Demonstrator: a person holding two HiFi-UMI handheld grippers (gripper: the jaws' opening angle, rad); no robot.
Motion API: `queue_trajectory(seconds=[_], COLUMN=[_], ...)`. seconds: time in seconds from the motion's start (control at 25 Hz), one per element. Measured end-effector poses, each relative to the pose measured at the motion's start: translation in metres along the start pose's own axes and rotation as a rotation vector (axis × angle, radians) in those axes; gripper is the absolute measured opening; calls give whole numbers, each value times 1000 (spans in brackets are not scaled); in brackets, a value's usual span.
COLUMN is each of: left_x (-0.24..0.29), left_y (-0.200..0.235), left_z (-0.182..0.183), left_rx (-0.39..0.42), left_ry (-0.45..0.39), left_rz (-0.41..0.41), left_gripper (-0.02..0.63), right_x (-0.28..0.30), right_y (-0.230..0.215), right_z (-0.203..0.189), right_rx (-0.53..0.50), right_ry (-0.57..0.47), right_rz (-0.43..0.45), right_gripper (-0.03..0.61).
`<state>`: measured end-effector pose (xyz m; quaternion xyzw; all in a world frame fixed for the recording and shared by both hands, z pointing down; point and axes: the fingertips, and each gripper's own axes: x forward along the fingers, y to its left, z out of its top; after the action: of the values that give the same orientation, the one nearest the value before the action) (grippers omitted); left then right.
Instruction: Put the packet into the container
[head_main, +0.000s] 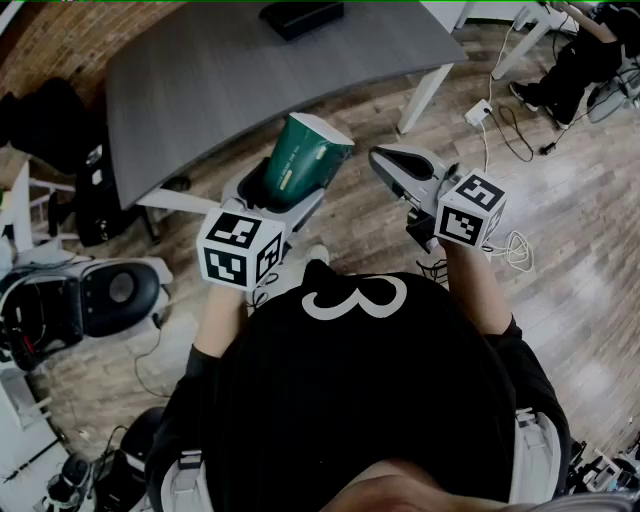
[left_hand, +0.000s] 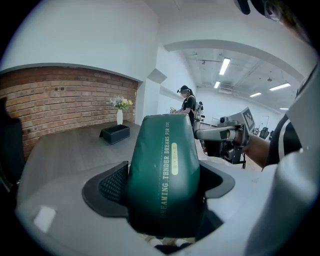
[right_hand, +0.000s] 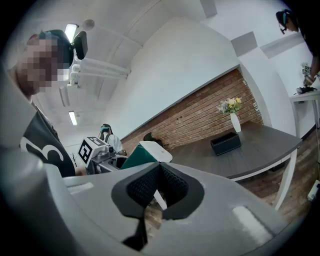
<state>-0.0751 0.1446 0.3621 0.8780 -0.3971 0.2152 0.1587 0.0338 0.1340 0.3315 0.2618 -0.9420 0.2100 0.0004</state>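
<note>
A dark green packet (head_main: 303, 155) with a white end stands between the jaws of my left gripper (head_main: 288, 188), which is shut on it, held in the air short of the grey table's (head_main: 220, 80) near edge. In the left gripper view the packet (left_hand: 164, 172) fills the gap between the black pads (left_hand: 112, 184). A black container (head_main: 301, 16) sits at the far edge of the table, also seen as the black container (left_hand: 115, 133) ahead and the black container (right_hand: 226, 142). My right gripper (head_main: 388, 162) hovers to the right of the packet, jaws shut with nothing in them.
A white vase of flowers (left_hand: 120, 109) stands behind the container. The table's white leg (head_main: 425, 95) rises from the wooden floor (head_main: 560, 220), where cables lie. Chairs and gear crowd the left (head_main: 90, 290). Other people stand in the background (left_hand: 189, 106).
</note>
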Motion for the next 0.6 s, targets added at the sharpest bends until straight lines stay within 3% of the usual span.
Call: queue_trajectory(seconds=[0.6], left_x=[7], left_y=[8], left_z=[2], left_rx=[9], left_ry=[11], left_rz=[-31], left_gripper=[441], right_x=[2], right_y=[-5], right_z=[1], right_rx=[17], right_ry=[-12], right_rz=[-56], right_gripper=[0])
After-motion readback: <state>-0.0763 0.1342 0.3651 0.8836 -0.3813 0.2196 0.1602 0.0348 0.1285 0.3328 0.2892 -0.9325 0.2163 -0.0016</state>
